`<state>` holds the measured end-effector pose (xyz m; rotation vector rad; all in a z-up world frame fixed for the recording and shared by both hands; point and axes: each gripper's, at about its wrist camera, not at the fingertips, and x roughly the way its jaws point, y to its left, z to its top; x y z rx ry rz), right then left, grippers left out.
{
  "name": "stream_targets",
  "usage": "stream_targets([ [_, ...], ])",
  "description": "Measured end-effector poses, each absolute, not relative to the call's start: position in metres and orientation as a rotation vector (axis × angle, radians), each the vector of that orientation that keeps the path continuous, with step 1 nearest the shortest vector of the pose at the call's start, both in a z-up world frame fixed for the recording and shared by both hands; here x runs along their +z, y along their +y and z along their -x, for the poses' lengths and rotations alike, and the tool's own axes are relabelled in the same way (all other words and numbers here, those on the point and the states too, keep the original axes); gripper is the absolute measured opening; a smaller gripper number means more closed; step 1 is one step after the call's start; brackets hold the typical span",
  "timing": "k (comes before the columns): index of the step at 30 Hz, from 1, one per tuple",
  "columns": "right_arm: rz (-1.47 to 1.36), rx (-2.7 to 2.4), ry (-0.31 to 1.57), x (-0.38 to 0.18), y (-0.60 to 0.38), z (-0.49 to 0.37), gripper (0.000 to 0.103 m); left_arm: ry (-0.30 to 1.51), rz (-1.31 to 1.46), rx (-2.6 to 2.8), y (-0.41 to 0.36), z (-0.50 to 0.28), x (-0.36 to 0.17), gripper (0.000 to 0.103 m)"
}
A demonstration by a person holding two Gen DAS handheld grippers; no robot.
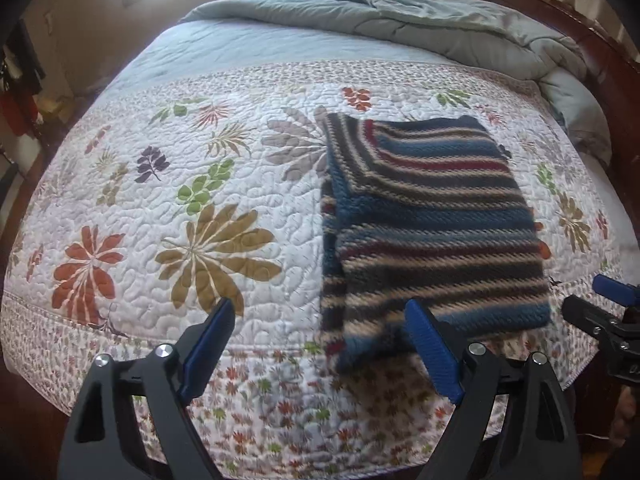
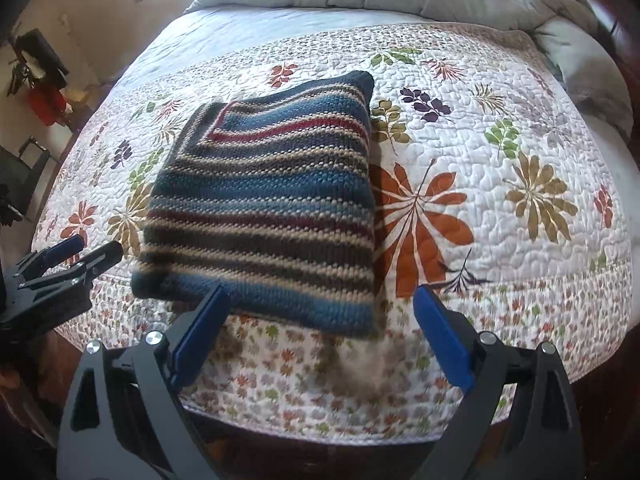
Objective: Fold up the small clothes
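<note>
Striped knit garment [image 1: 432,220] lies folded on the bed, both grippers wide open and empty.

In the left wrist view the garment sits right of centre on the floral quilt [image 1: 180,200], near the bed's front edge, with a sleeve or side already turned over along its left side. The left gripper [image 1: 320,344] hangs at the lower middle of the frame, its jaws wide apart and holding nothing. In the right wrist view the right gripper [image 2: 320,328] also stands wide open, just before the garment's near hem. A grey comforter [image 1: 420,20] is bunched at the upper right. I judge one fold is done; the next move asks both grippers to pinch the near hem corners and carry them toward the collar.
</note>
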<state>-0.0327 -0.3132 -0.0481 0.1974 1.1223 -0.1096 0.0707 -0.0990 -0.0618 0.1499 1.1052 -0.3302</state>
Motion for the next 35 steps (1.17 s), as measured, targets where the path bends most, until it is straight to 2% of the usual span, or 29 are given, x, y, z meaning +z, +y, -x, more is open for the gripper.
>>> stream_targets([
  [15, -0.153, -0.152, 1.089, -0.02, -0.303, 0.055, 0.093, 1.073, -0.162, -0.294, -0.097, -0.049, -0.042, 0.087],
  [35, -0.174, -0.129, 1.109, -0.022, -0.303, 0.056, 0.093, 1.107, -0.143, -0.305, -0.1, -0.043, -0.044, 0.087],
])
